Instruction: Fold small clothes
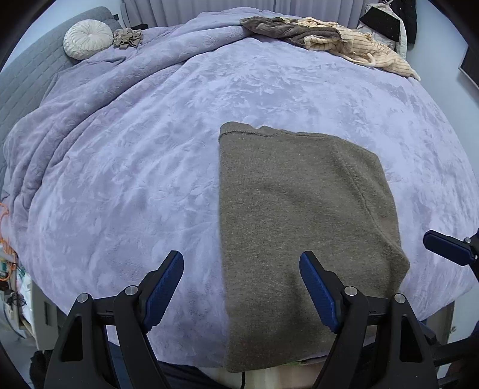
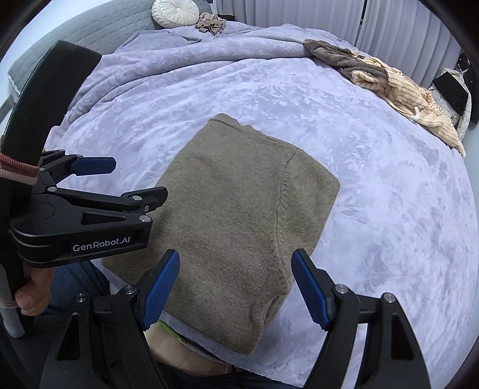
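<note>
A folded olive-brown knit garment (image 1: 299, 215) (image 2: 236, 215) lies flat on the lilac blanket (image 1: 134, 155) (image 2: 389, 209), with its near end hanging over the bed's front edge. My left gripper (image 1: 241, 266) hovers open above the garment's left near edge, with nothing between its blue pads. From the right wrist view the left gripper (image 2: 134, 179) appears at the left, held by a person's hand (image 2: 30, 293). My right gripper (image 2: 236, 260) stands open over the garment's near right corner, holding nothing. One of its blue fingers (image 1: 446, 248) shows at the right edge of the left wrist view.
A heap of brown and cream striped clothes (image 1: 329, 39) (image 2: 389, 80) lies at the bed's far right. A round cream cushion (image 1: 88, 39) (image 2: 176, 12) and a small crumpled beige garment (image 1: 127, 37) (image 2: 211, 24) sit by the grey headboard (image 1: 27, 74). The blanket bunches at the left.
</note>
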Demonstrator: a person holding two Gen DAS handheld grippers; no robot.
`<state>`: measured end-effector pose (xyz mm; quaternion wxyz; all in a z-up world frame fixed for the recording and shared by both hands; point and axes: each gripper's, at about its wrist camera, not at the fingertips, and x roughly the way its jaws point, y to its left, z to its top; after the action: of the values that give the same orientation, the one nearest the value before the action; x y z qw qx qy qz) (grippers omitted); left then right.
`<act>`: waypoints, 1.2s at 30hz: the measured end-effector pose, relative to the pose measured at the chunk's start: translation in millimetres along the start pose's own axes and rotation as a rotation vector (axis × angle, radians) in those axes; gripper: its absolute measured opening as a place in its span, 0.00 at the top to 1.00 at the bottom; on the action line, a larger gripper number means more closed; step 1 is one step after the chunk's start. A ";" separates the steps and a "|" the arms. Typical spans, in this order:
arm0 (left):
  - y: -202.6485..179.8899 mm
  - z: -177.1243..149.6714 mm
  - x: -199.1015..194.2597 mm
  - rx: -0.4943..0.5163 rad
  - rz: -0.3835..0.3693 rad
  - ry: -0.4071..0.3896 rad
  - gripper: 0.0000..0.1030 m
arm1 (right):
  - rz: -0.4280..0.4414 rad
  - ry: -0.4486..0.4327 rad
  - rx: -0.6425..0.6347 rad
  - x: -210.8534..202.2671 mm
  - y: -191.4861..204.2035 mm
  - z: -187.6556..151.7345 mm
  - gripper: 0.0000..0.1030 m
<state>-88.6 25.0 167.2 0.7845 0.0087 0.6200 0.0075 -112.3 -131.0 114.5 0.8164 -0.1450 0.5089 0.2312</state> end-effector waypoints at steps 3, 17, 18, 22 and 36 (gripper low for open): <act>-3.6 0.1 3.3 0.010 0.003 0.030 0.22 | -0.012 0.012 -0.003 2.4 -1.7 1.6 0.23; -4.6 10.7 14.1 -0.006 -0.038 0.065 0.22 | -0.037 0.051 0.036 1.4 -21.8 10.5 0.22; -5.0 11.5 15.8 -0.004 -0.041 0.069 0.22 | -0.038 0.056 0.041 2.9 -23.4 11.4 0.22; -6.2 14.8 23.5 -0.001 -0.058 0.086 0.22 | -0.039 0.075 0.052 9.5 -27.8 14.6 0.22; 1.5 23.6 37.2 -0.015 -0.103 0.104 0.22 | -0.045 0.115 0.048 25.4 -29.9 29.4 0.22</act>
<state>-57.0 27.2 136.4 0.7507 -0.0293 0.6594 -0.0277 -64.7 -136.8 104.7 0.7939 -0.1499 0.5571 0.1920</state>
